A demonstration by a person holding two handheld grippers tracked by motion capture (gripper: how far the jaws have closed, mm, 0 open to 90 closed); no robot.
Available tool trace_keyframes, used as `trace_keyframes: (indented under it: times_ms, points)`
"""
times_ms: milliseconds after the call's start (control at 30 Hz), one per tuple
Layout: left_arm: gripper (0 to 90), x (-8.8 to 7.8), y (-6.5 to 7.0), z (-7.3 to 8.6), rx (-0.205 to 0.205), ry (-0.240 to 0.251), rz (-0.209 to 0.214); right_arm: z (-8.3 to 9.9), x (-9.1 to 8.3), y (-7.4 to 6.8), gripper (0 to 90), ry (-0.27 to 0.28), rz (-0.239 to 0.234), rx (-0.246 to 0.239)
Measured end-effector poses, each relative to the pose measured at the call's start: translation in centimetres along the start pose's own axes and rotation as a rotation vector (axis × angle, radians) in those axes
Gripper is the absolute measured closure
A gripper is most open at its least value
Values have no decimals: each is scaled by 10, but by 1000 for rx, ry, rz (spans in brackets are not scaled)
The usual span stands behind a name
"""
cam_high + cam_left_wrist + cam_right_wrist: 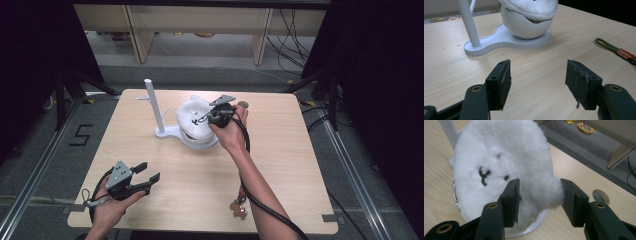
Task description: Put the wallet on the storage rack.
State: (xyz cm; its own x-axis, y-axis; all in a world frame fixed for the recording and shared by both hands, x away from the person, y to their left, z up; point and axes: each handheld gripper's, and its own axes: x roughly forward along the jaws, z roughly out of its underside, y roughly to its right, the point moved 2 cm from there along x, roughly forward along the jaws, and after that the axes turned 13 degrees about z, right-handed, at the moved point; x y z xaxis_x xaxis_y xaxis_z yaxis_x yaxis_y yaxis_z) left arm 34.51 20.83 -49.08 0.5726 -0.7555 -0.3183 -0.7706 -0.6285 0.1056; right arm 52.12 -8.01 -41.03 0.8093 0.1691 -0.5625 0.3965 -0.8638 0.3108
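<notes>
Plush white cover on the bowl-shaped stand

Plush white cover (506, 162), face stitched in black, sits atop the white bowl (526, 26) of a stand (167, 132) with an upright post (152, 105), far centre of the wooden table (280, 160). Right gripper (539, 195): jaws parted, a fluffy lobe of the cover between them, the right pad brushing the fur without pinching it. Left gripper (537, 80): jaws wide apart, nothing between them, over bare tabletop at the near left. Green-looped keyring (616, 50) lies well apart.

both grippers black: left gripper (148, 181) carries a grey three-cornered plate with small holes, right gripper (201, 119) likewise. thick black cable trails from each. jaws dark green-black, brass-ringed screw holes, worn pads; forearms bare, no sleeves.
</notes>
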Motion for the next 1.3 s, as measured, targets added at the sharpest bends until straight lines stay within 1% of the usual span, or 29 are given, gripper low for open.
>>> trace_keyframes:
  times_ms: [33,133,167,233,333,400,433,467,533,567,600,633,733,767,800,833,867,900,933,967,1000,1067,1100,1133,1167,1200,1233,1267,1300]
  points:
    - [365,0,0,0,1,0,0,-1,-2,0,503,4,-4,15]
    - [365,0,0,0,2,1,2,-1,-6,2,494,8,4,4]
    - [364,0,1,-1,4,1,3,-1,-8,2,488,9,2,18]
    - [363,0,1,-1,4,1,2,-1,-10,3,486,15,-6,16]
    - [362,1,1,-1,3,2,1,1,-17,8,474,15,-11,28]
    - [362,1,1,-1,1,3,1,3,-18,10,470,14,-6,25]
    - [361,1,1,-1,0,4,1,4,-21,10,468,1,-1,58]
    - [361,1,1,-2,-1,4,1,5,-22,13,467,6,-5,47]
    - [360,1,1,-2,-5,7,2,8,-25,15,468,2,-2,50]
    - [359,1,1,-2,-6,6,2,10,-27,16,473,2,-4,68]
    - [359,1,1,-2,-7,7,2,10,-27,16,473,2,-4,68]
    - [359,1,1,-2,-7,7,2,12,-29,18,475,-7,-12,64]
    - [356,1,1,-2,-6,5,0,17,-34,19,486,-32,-38,86]
    - [356,1,1,-2,-5,4,-1,17,-34,19,486,-32,-38,86]
    - [354,1,1,-2,-1,1,-6,19,-34,18,486,-39,-46,102]
    - [352,1,1,-2,-1,1,-8,21,-36,17,484,-69,-59,106]
    - [349,1,0,-3,-1,-1,-14,26,-39,19,477,-97,-60,96]
    - [348,1,0,-3,-1,-1,-14,26,-39,19,477,-97,-60,96]
    - [348,1,0,-3,2,0,-14,28,-40,20,475,-104,-60,97]
    - [345,1,0,-3,3,0,-14,33,-42,22,471,-125,-63,100]
    - [344,1,0,-3,3,0,-14,33,-42,22,471,-125,-63,100]
    - [343,1,0,-3,4,-4,-13,38,-45,24,468,-140,-63,109]
    - [343,2,1,-1,-23,0,-10,40,-46,25,468,-148,-61,112]
    - [343,2,0,-2,0,-5,-11,44,-48,26,469,-157,-60,114]
    - [342,1,0,-2,4,-11,-13,48,-51,28,475,-174,-64,127]
    - [342,1,0,-2,3,-13,-12,48,-51,28,475,-174,-64,127]
    - [343,2,2,0,-30,-7,-9,51,-53,29,479,-187,-65,135]
    - [343,2,2,0,-31,-7,-10,55,-54,30,482,-197,-67,136]
    - [343,2,1,-1,-17,-8,-11,57,-55,30,489,-207,-67,147]
